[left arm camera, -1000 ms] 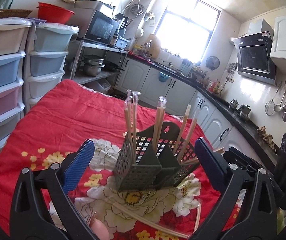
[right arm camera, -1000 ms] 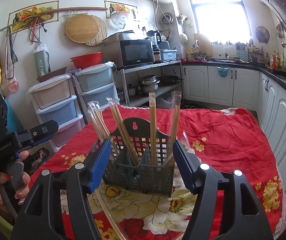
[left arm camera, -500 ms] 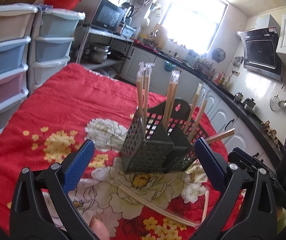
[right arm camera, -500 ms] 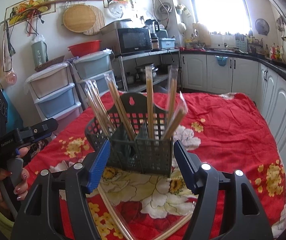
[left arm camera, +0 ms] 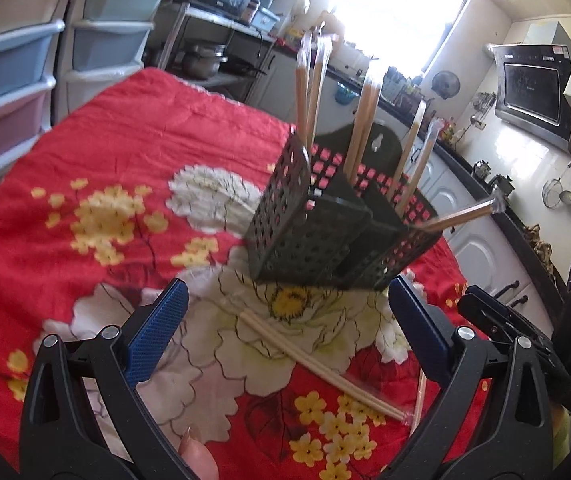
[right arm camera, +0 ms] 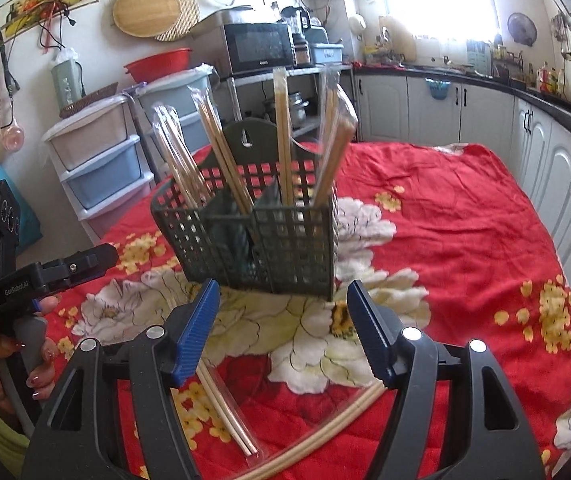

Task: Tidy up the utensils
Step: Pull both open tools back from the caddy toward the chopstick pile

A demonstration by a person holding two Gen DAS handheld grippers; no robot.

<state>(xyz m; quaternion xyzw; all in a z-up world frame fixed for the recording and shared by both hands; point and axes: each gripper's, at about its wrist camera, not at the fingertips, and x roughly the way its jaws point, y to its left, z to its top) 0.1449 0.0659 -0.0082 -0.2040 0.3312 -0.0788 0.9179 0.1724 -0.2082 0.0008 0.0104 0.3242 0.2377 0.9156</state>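
A dark perforated utensil holder [left arm camera: 325,232] [right arm camera: 257,236] stands on the red floral tablecloth [left arm camera: 125,168] [right arm camera: 445,216], with several wrapped pairs of wooden chopsticks [left arm camera: 309,84] [right arm camera: 281,132] upright in it. One wrapped pair [left arm camera: 317,360] [right arm camera: 225,408] lies flat on the cloth in front of the holder, and another [right arm camera: 325,432] lies beside it. My left gripper [left arm camera: 285,328] hangs open just above the flat pair, nothing between its blue pads. My right gripper [right arm camera: 283,332] is open too, short of the holder, over the loose pairs.
Stacked plastic drawers [left arm camera: 13,80] [right arm camera: 101,160] stand beyond the table's far-left edge. A shelf with a microwave [right arm camera: 257,46] and white kitchen cabinets [right arm camera: 445,108] lie behind. The other hand-held gripper [right arm camera: 25,280], in a person's hand [right arm camera: 1,368], is at the left of the right wrist view.
Both grippers have sunk toward the tablecloth and tilted further down; the holder and the loose chopsticks now look larger and closer. Both stayed open.
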